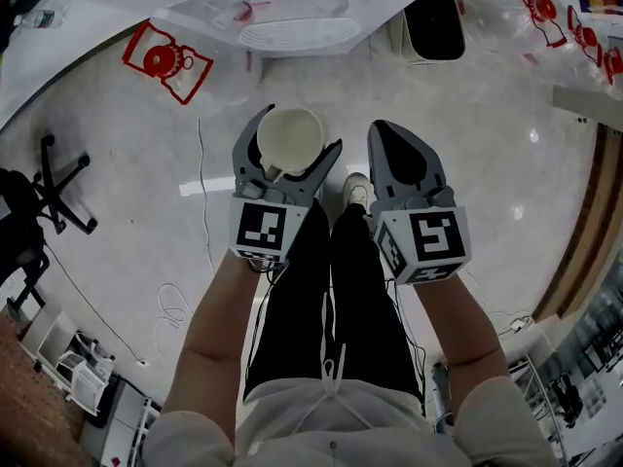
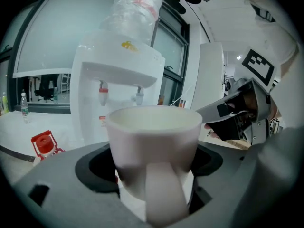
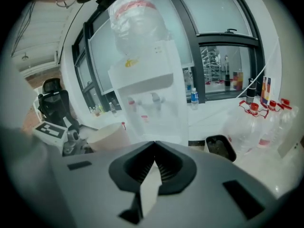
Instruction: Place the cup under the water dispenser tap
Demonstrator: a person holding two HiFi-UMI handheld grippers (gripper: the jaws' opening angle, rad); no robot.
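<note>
The cup (image 2: 152,127) has a smooth, matt cream surface, and the left gripper (image 1: 300,134) is matt grey plastic. The water dispenser (image 2: 118,80) is smooth white plastic under a clear, crinkled plastic bottle (image 2: 135,8). The floor (image 1: 467,134) is pale and glossy.

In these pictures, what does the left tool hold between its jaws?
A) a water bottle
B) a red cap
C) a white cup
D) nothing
C: the left gripper view shows the cup standing between the jaws of the left tool, with its handle toward the camera.
</note>
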